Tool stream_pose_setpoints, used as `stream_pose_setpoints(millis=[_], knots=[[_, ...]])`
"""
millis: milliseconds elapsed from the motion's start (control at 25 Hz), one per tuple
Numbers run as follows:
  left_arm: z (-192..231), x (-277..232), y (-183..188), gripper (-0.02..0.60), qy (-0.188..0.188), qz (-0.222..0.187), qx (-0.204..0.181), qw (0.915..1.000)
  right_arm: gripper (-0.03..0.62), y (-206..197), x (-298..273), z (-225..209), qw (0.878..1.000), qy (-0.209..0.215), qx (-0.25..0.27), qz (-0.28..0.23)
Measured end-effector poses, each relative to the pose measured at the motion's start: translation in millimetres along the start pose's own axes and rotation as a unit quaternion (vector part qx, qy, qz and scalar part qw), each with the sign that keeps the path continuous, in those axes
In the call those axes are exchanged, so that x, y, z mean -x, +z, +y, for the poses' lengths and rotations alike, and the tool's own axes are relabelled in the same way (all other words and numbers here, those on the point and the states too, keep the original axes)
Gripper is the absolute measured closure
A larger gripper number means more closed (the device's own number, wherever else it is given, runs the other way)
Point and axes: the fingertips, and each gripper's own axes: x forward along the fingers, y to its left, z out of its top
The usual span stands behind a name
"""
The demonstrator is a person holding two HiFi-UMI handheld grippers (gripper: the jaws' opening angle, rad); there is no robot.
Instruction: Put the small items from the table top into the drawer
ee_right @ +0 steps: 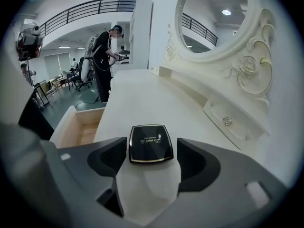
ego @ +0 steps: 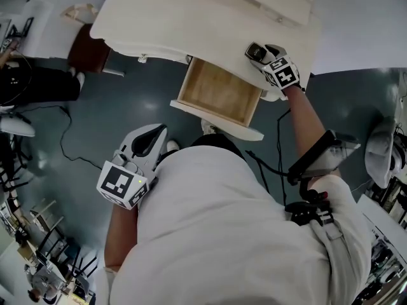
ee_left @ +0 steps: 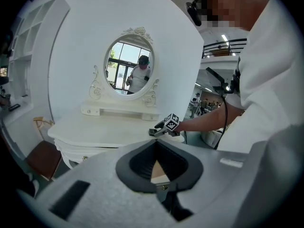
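A black square compact lies flat on the white dressing table, close to its front edge. My right gripper hangs over it, open wide, one jaw on each side and neither pad touching. In the head view that gripper is at the table's right front corner. The drawer stands pulled out with a bare wooden bottom, left of the compact. My left gripper is held low over the floor in front of the drawer, shut and empty.
An oval mirror with a low shelf of little knobbed drawers runs along the table's back. A brown stool stands at the table's left end. Cables trail on the grey floor. A person stands far off.
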Motion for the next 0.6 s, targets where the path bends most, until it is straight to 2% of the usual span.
stream_pose_setpoints(millis=[360, 600], knots=[[6.9, 3.8, -0.1, 0.581, 0.015, 0.004, 0.009, 0.9998, 0.264, -2.2, -15.4, 4.0, 0.998, 0.055, 0.002, 0.024], [2.1, 14.5, -7.8, 0.581, 0.011, 0.004, 0.005, 0.9999, 0.267, -5.1, -8.0, 17.0, 0.999, 0.049, 0.002, 0.021]])
